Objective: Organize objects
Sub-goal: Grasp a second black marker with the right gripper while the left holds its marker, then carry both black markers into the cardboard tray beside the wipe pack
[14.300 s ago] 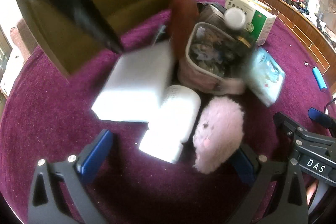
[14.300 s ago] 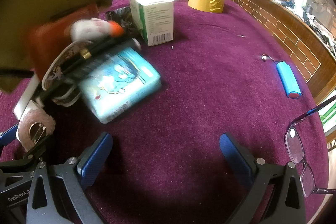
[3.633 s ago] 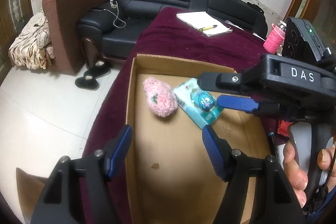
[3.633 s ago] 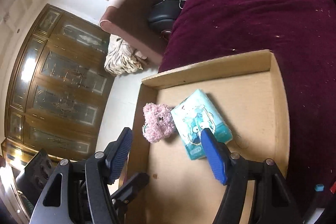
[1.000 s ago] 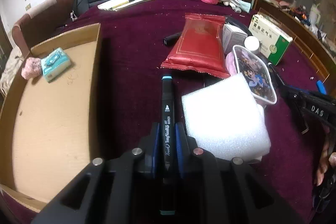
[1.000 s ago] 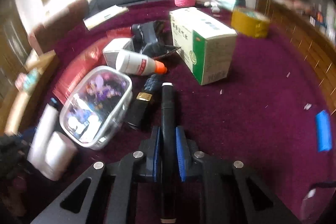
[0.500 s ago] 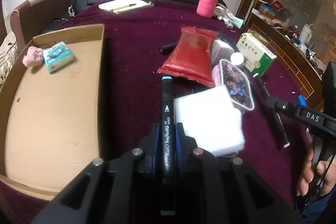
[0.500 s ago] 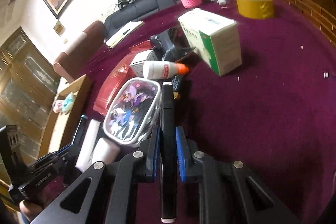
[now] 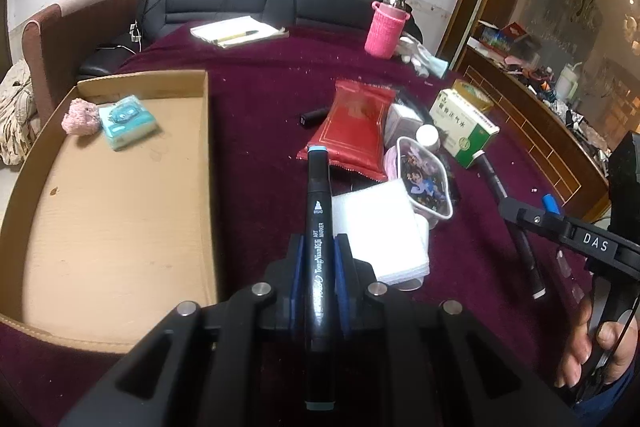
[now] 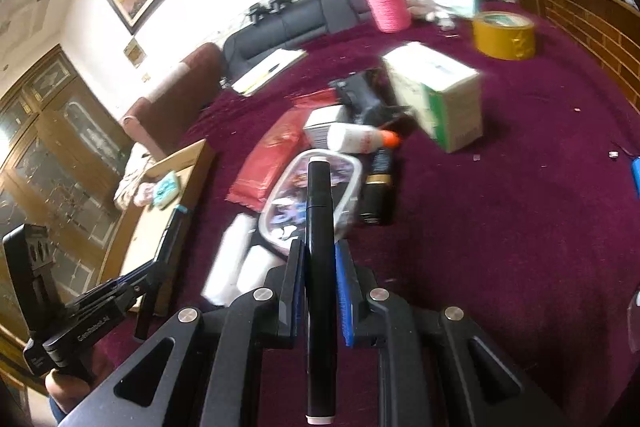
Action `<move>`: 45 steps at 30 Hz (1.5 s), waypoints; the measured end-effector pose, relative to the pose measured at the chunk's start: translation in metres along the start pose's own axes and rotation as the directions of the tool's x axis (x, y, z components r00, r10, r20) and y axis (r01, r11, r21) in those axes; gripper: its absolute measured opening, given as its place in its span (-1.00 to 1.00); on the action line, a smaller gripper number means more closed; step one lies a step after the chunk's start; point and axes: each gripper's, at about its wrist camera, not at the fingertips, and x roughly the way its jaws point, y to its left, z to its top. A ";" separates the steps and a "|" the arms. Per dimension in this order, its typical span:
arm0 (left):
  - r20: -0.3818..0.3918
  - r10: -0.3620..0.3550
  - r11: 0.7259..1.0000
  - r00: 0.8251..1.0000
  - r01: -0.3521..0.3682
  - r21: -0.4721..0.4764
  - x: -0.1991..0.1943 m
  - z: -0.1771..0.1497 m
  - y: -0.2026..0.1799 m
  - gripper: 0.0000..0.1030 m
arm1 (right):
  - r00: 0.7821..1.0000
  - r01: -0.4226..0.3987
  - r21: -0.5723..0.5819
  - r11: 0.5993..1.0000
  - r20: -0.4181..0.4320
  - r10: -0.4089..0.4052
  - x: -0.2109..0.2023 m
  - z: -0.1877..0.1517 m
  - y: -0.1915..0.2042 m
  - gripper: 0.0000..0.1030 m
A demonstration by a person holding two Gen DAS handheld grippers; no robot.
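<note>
Left gripper [image 9: 319, 247]: jaws clamped on a black marker [image 9: 318, 211] with a blue cap, which runs straight out between the blue pads [image 9: 296, 267] and past the fingertips. Ahead and left of the jaws lies an open cardboard box [image 9: 208, 155]; in its far corner sit a pink plush [image 9: 80, 117] and a teal tissue pack [image 9: 128, 123], touching each other. Just ahead of the marker tip lies a red pouch [image 9: 352, 135]. Right of the jaws, a white foam block [image 9: 380, 227] lies just beside a clear case [image 9: 424, 183] with printed figures. Farther right stands a green-and-white carton [image 9: 464, 131]. All rest on a purple cloth [image 9: 260, 99]. At the far right edge the other unit appears, held by a hand [image 9: 592, 355].

Right gripper [image 10: 320, 251]: jaws clamped on a second black pen [image 10: 318, 227], white-tipped at both ends, pointing forward over the clear case [image 10: 288, 203]. Ahead of the jaws lie a white bottle [image 10: 352, 137] with an orange cap and the carton [image 10: 440, 107]. Ahead and left are the pouch [image 10: 272, 155] and, farther left, the box [image 10: 200, 163] with the tissue pack [image 10: 166, 189]. Just left of the jaws lies the foam [image 10: 232, 259]. A tape roll [image 10: 504, 35] sits far ahead to the right. The left unit [image 10: 100, 307] shows at the lower left, its marker [image 10: 172, 231] angled toward the box.
</note>
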 end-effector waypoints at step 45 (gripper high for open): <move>-0.073 0.158 0.927 0.985 -0.173 -0.333 -0.004 0.064 0.208 -0.72 | 0.945 -0.146 -0.096 0.985 -0.309 0.110 0.210 0.071 0.209 -0.67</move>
